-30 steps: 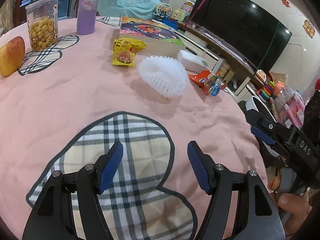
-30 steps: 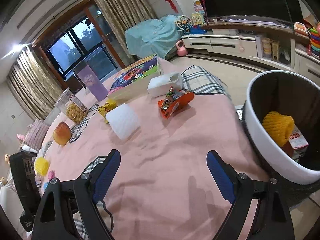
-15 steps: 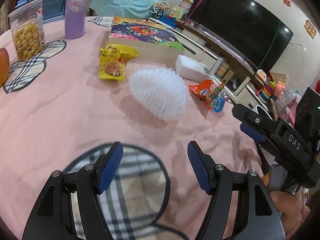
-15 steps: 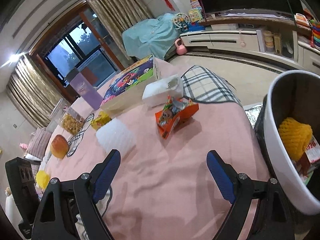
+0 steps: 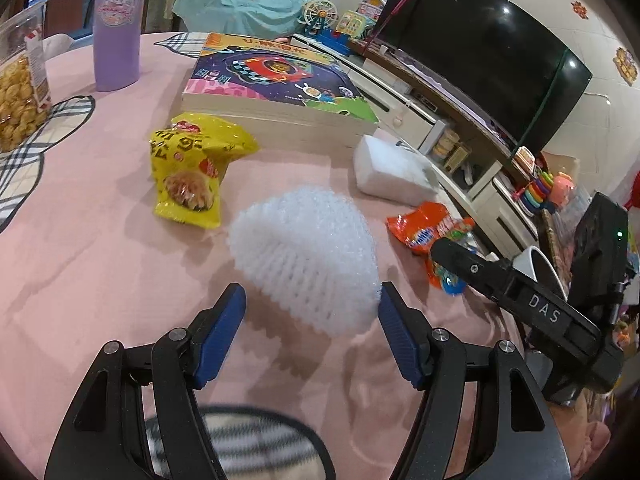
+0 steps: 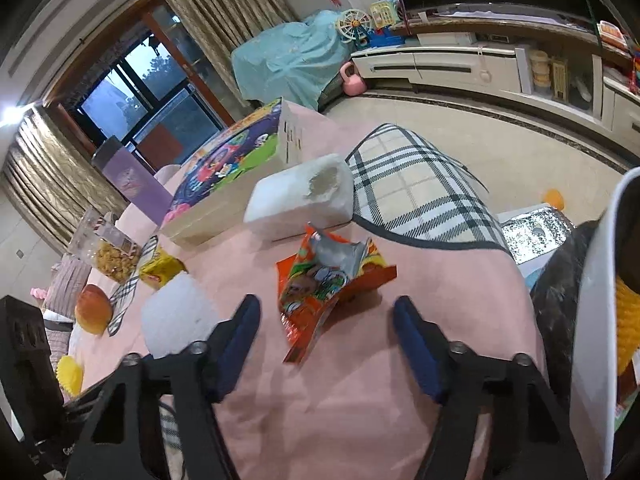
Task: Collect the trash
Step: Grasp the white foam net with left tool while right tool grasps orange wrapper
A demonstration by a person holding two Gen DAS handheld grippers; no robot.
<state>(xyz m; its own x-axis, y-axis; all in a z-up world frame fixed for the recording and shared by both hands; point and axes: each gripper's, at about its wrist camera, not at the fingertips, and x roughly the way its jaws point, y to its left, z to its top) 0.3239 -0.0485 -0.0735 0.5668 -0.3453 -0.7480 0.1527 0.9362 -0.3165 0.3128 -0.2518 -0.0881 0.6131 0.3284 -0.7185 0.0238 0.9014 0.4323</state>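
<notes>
A white foam fruit net (image 5: 304, 256) lies on the pink tablecloth (image 5: 80, 264). Its near end sits between the fingers of my left gripper (image 5: 310, 308), which is open; the left pad stands clear of the net. An orange snack wrapper (image 6: 324, 284) lies torn open on the cloth, its near end between the fingers of my right gripper (image 6: 326, 312). Those jaws are closing, and the pads do not press on the wrapper. A yellow snack packet (image 5: 188, 172) and a white foam block (image 5: 390, 172) lie farther back.
A white trash bin (image 6: 592, 320) stands off the table's right edge with a yellow foam net (image 6: 628, 320) inside. A picture-book box (image 5: 272, 80), a purple tumbler (image 5: 118, 28), a snack jar (image 5: 20, 92) and an apple (image 6: 94, 314) stand on the table.
Both grippers have moved forward over the table: the left up to the white foam net, the right up to the orange wrapper. The right jaws have narrowed. The bin has slid to the right view's edge.
</notes>
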